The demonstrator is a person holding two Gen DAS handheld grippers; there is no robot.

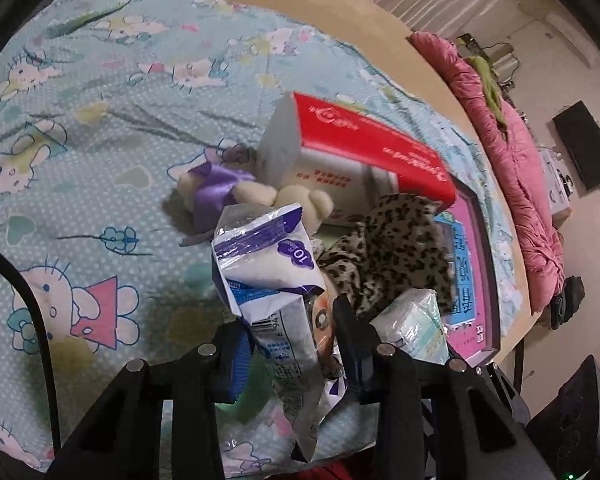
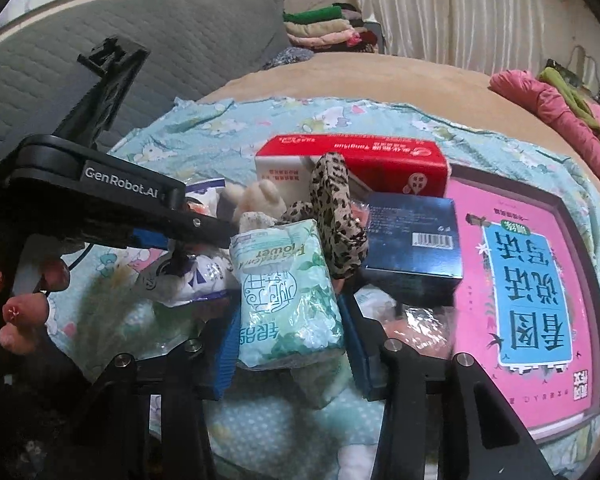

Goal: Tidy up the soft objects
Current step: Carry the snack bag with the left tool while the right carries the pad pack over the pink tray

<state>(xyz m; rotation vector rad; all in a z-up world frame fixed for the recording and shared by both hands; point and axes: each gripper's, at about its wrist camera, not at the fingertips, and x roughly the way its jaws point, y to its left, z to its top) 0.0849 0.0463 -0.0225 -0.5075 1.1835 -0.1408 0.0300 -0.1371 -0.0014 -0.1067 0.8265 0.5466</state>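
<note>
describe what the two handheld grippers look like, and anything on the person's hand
Both grippers are black, angular plastic frames with silver round bolt heads and blue ribbed pads lining the jaws. The left gripper, seen from the right wrist view, carries white "GenRobot.AI" lettering on its side. The hand has nails painted red-orange with small decorations. No sleeve shows.

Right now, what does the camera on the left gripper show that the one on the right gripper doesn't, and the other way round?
Only the left view: the purple satin ribbon on the cream plush toy, and the white-and-purple crinkly plastic pack pinched in the left gripper.

Only the right view: the shiny dark blue box, the stack of folded clothes, and a hand with red-painted nails.

Both: the red-and-white carton, leopard-print fabric, pink picture book, cartoon-print blue bedsheet, and the pale green tissue pack gripped by the right gripper.
</note>
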